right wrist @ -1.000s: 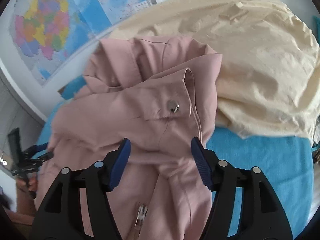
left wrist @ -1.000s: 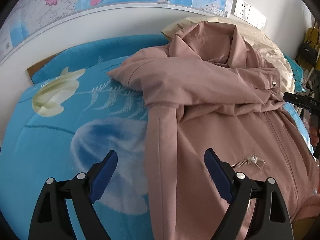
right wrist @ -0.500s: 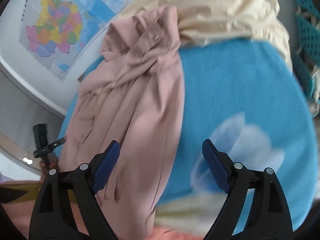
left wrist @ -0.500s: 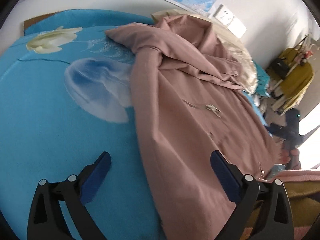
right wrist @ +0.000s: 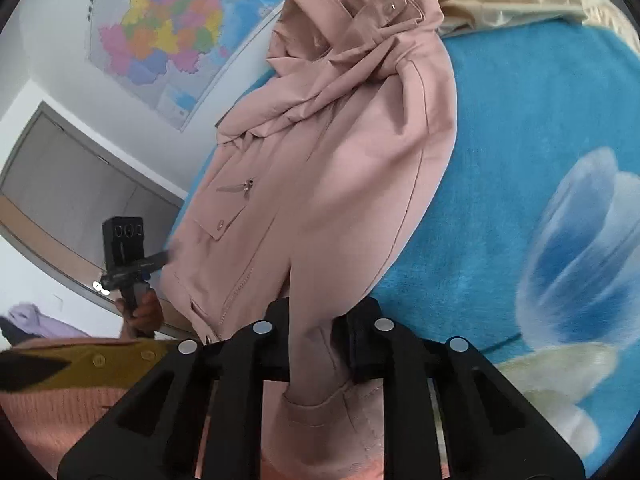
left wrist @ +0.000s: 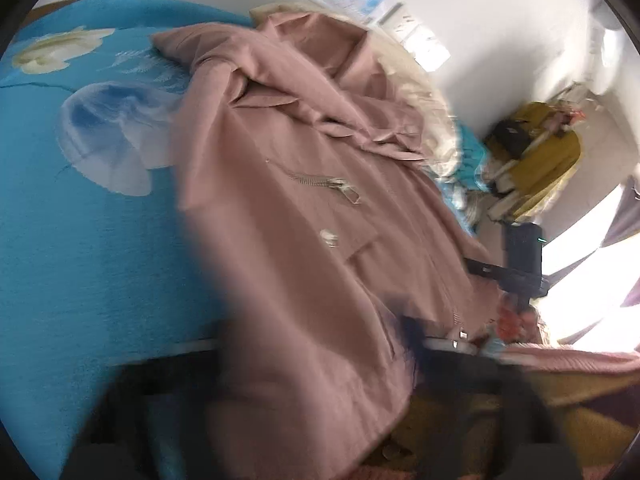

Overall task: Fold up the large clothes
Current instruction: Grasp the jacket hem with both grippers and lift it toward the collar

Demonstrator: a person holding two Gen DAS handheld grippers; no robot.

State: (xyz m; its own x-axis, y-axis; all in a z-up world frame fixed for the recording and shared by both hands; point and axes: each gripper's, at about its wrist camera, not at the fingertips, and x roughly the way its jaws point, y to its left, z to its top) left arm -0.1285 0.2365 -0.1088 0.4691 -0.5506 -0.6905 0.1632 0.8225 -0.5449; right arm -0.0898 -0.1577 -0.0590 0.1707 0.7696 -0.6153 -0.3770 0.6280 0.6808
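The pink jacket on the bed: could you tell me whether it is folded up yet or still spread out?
Spread lengthwise: the pink jacket lies stretched across the blue blanket, sleeves crossed over its chest, hem not yet brought up.

Pink jacket (right wrist: 340, 168) rumpled on blue bedspread, hem lifted.

The right hand-held gripper (right wrist: 316, 340) has matte black linkage arms studded with round silver pivot pins. The person wears a pink ribbed knit sleeve (right wrist: 56, 412) over a mustard buttoned garment (right wrist: 112, 364).
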